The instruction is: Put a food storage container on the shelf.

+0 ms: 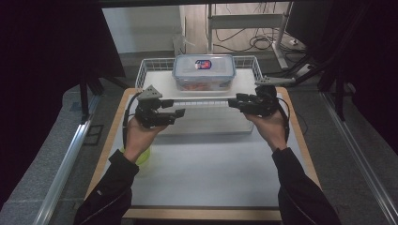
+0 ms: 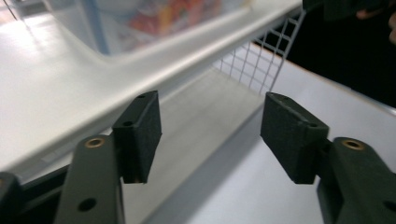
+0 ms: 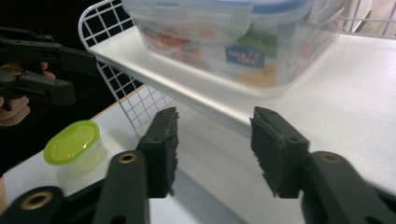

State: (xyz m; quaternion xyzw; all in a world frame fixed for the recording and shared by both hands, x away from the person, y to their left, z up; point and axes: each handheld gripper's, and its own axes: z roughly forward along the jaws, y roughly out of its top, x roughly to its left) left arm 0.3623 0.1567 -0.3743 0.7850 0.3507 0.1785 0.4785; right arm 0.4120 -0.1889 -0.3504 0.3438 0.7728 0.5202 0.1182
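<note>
A clear lidded food box (image 1: 203, 71) with a blue-trimmed lid stands on a white wire shelf (image 1: 155, 63) at the far side of the table. My left gripper (image 1: 180, 112) is held at the shelf's front left, pointing right, and my right gripper (image 1: 232, 103) is at its front right, pointing left. In the left gripper view the left gripper (image 2: 210, 126) is open beside the shelf's white edge (image 2: 154, 70), nothing between the pads. In the right gripper view the right gripper (image 3: 212, 144) is open and empty, below the food box (image 3: 233, 42).
A small tub with a green lid (image 3: 74, 144) sits on the table (image 1: 211, 173) near the person's left wrist, where its green edge (image 1: 143, 157) shows in the high view. Dark curtains, a metal rail (image 1: 70, 154) and desk legs with cables surround the table.
</note>
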